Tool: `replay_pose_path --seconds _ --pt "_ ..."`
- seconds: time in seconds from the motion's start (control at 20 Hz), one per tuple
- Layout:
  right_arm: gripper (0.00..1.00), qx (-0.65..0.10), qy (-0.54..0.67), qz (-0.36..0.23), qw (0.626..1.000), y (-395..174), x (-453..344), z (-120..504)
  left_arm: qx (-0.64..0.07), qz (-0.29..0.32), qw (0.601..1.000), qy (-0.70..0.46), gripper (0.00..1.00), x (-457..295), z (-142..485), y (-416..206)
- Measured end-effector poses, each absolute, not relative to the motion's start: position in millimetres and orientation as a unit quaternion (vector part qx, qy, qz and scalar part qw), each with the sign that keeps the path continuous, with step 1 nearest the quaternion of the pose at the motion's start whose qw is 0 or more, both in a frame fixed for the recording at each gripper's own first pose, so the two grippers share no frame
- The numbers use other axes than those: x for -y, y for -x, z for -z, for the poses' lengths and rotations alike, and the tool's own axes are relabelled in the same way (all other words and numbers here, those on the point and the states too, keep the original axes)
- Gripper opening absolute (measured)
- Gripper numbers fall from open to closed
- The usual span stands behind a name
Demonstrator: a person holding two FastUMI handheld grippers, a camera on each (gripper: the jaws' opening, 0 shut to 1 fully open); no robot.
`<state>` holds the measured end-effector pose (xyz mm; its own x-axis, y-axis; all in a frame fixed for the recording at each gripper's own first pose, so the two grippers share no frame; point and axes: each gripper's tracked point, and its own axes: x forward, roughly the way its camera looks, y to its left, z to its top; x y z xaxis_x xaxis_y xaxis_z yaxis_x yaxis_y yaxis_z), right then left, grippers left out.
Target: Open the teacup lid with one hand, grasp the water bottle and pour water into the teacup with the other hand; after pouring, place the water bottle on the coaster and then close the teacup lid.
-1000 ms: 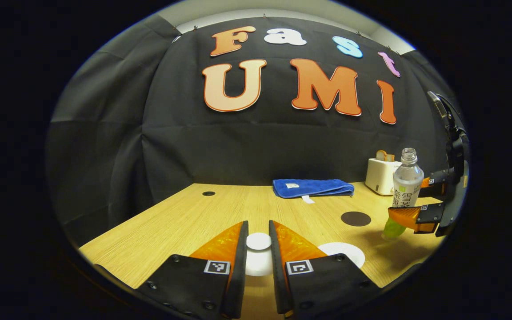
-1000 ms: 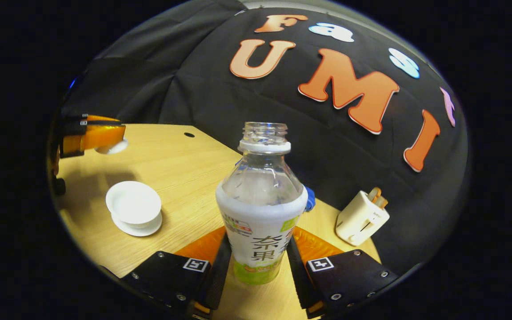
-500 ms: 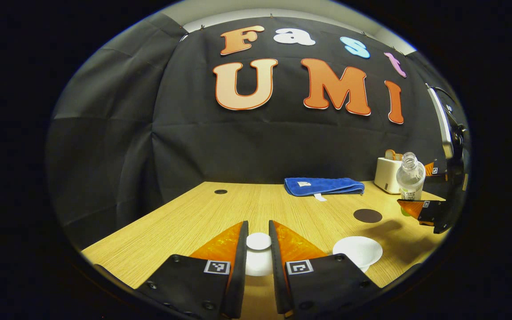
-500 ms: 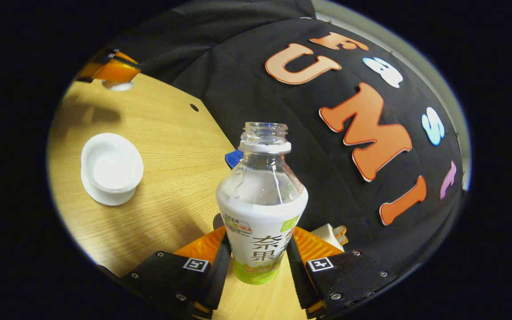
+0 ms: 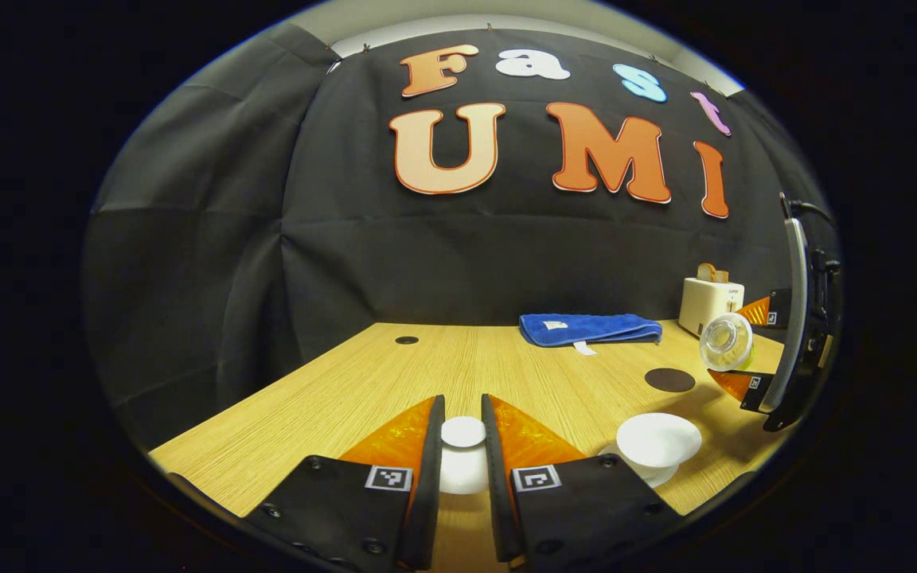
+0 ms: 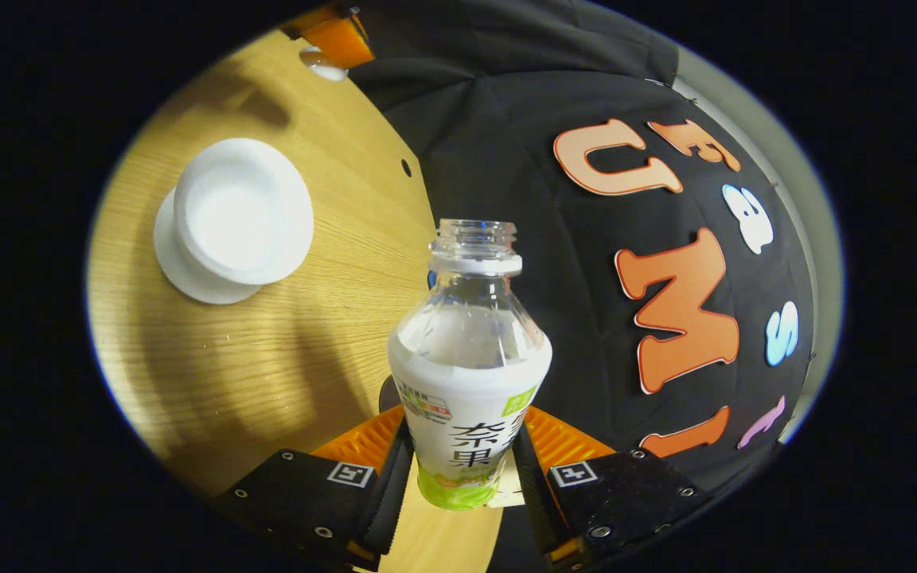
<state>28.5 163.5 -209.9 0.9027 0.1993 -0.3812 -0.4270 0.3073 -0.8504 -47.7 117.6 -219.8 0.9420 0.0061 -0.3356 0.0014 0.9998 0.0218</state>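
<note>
While right gripper (image 6: 458,469) clamps tilted bottle (image 6: 468,374), label unreadable.

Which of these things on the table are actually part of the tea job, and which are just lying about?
In use:
water bottle
teacup
saucer
teacup lid
coaster

Lying about:
blue cloth
toaster

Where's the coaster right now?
In the left gripper view the dark round coaster lies flat on the table's right side, between the blue towel behind it and the open teacup in front.
</note>
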Motion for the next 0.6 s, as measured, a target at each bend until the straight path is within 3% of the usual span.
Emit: replay_pose_path --seconds 0.3,0.6 --pt "0.66 -0.053 0.626 -0.189 0.755 -37.6 -164.7 196.8 -0.170 -0.002 0.985 -0.006 0.29 -125.1 217.6 50.0" --pt "0.66 -0.007 0.670 -0.189 0.718 -38.2 -172.0 194.9 -0.155 -0.010 0.988 -0.021 0.32 -129.9 206.9 50.4"
